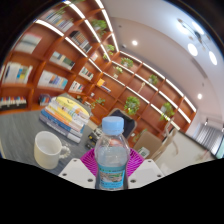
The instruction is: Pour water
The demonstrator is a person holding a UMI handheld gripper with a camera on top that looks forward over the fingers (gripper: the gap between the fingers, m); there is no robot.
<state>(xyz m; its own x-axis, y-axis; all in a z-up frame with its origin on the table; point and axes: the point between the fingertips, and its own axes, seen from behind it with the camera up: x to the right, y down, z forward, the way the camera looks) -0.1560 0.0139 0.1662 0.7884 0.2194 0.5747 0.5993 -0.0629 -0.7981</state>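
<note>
Water bottle (112, 152): a clear plastic one with a pale blue screw cap, standing upright between the tongs (112, 172), whose magenta pads (92, 160) show at either side of its lower half. The pads seem to lie right against the bottle's sides, so the tongs look clenched on it, though the contact itself is partly hidden behind the bottle. A blue and white label wraps the bottle's middle; it bears some print, but none of it can be read, and no brand can be made out.

Left of the bottle, a white mug (46, 150) stands on the counter (25, 128) with its handle turned toward the bottle. The mug is near the bottle but apart from it. Behind the mug, farther from the bottle, lies a stack of books (66, 113) with coloured covers; the top cover carries a title that is too small to read.

Beyond the bottle to the left, wooden bookshelves (50, 60) run along the wall, filled with rows of books, their spines illegible. More shelving with green potted plants (128, 100) stretches away behind the bottle. Above it, long strip lights (75, 22) run across the white ceiling, with round lamps (192, 48) farther to the right. A chair (150, 140) stands just behind the bottle to its right.
</note>
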